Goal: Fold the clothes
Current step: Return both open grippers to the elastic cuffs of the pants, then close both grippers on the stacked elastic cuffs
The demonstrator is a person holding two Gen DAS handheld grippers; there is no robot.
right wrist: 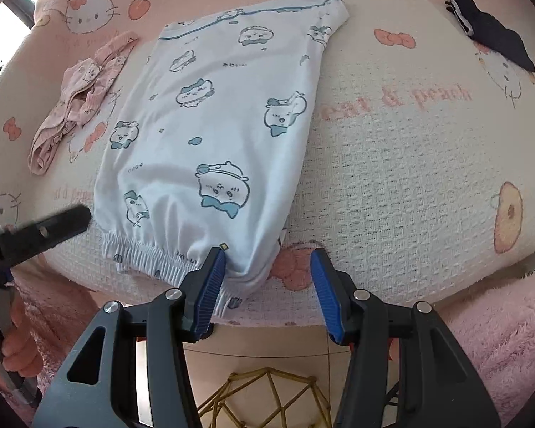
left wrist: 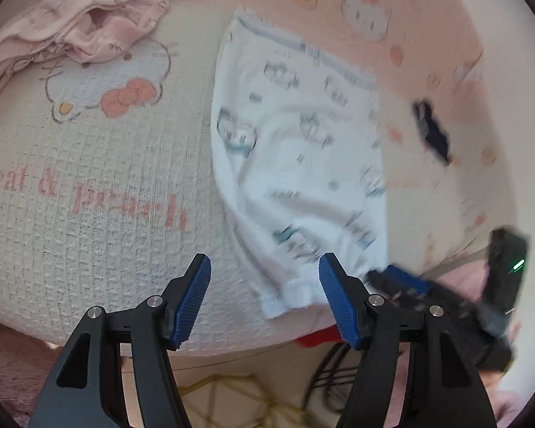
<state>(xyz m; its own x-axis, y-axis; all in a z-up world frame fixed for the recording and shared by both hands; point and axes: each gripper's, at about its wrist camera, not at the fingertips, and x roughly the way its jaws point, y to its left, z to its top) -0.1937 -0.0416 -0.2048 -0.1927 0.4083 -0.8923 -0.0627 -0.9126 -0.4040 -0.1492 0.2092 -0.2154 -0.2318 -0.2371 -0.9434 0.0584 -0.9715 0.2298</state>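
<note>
White printed pyjama trousers (right wrist: 210, 135) lie flat on the bedspread (right wrist: 410, 185), waistband nearest. Left gripper (left wrist: 265, 299) gapes wide, empty. Right gripper (right wrist: 267, 285) half-spread over the waistband's right corner, gripping nothing.

Colours and patterns: pale pastel bedding with printed clothes on it

White garment (right wrist: 214, 135) printed with small blue-and-white cartoon animals in bow ties, blue piping along its far edge, gathered white waistband; bedspread (right wrist: 410, 185) cream waffle weave in the middle, pink border, printed with white cats, coral bows, tan doughnut shapes and pink lettering; crumpled pink garment (right wrist: 78, 107) with faint pale character print; dark navy garment (right wrist: 492, 35) (a thin white stripe at one end); left gripper (left wrist: 265, 299) and right gripper (right wrist: 269, 292) black with ribbed blue pads; fluffy pink blanket (right wrist: 499, 328) at the bed's edge; gold wire frame (right wrist: 264, 396) below.
</note>
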